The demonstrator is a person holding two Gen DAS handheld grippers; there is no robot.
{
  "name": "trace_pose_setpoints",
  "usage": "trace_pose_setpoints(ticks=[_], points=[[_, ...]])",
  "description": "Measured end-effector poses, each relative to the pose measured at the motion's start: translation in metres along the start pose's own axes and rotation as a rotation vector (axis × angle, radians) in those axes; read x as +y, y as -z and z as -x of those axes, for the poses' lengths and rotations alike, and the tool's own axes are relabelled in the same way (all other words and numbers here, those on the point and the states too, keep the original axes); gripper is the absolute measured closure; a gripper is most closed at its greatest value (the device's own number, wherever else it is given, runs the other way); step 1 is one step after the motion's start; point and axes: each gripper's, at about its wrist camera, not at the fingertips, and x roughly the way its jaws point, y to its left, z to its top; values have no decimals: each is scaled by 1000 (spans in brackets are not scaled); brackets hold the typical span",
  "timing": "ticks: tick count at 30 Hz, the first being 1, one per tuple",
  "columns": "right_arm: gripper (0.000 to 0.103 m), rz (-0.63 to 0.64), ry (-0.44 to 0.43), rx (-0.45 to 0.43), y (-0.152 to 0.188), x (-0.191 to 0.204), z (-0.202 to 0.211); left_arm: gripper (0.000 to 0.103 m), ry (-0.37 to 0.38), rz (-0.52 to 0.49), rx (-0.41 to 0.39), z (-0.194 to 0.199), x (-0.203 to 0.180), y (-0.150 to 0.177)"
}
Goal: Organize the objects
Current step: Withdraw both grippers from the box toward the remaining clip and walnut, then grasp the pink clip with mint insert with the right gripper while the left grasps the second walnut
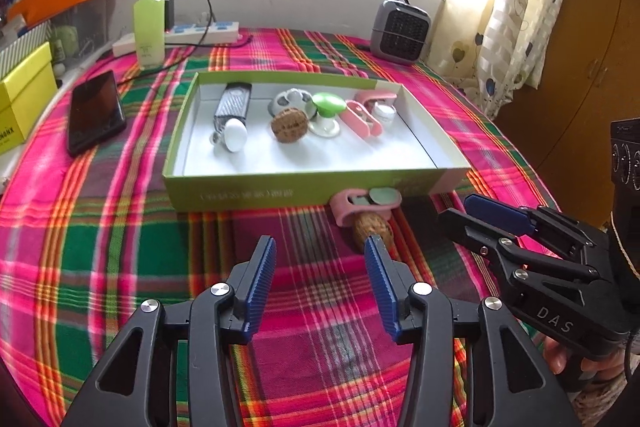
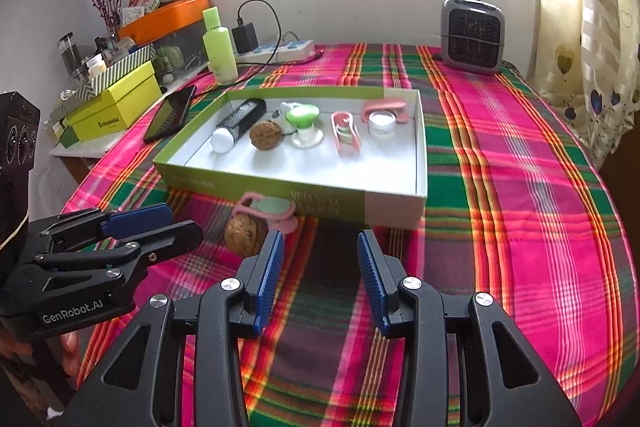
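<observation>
Brown walnut (image 1: 373,233) (loose) lies touching pink clip (image 1: 362,205).

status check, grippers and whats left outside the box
Left gripper open, empty. Right gripper open, empty. Walnut and pink clip outside box. Nothing blocking.

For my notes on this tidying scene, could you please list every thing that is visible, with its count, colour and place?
box tray: 1, green outside, white inside, middle of cloth
walnut: 2, brown; one in tray, one on cloth before tray
pink clip: 3; two in tray, one outside at front wall
green knob: 1, in tray
grater: 1, grey with white end, tray's left
white jar: 1, tray's right
phone: 1, black, left of tray
bottle: 1, light green, back left
power strip: 1, white and blue, back
heater: 1, grey, back right
yellow box: 1, left shelf
tablecloth: 1, pink and green plaid
left gripper: open, empty
right gripper: open, empty
</observation>
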Motion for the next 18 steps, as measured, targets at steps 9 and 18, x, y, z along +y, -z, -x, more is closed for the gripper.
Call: trace_pose_setpoints(ticks=[9, 18], points=[[62, -31, 14, -13, 4, -10, 6, 55, 40, -2, 33, -14, -13, -1], [62, -61, 9, -5, 7, -18, 5, 55, 30, -6, 65, -32, -25, -4]])
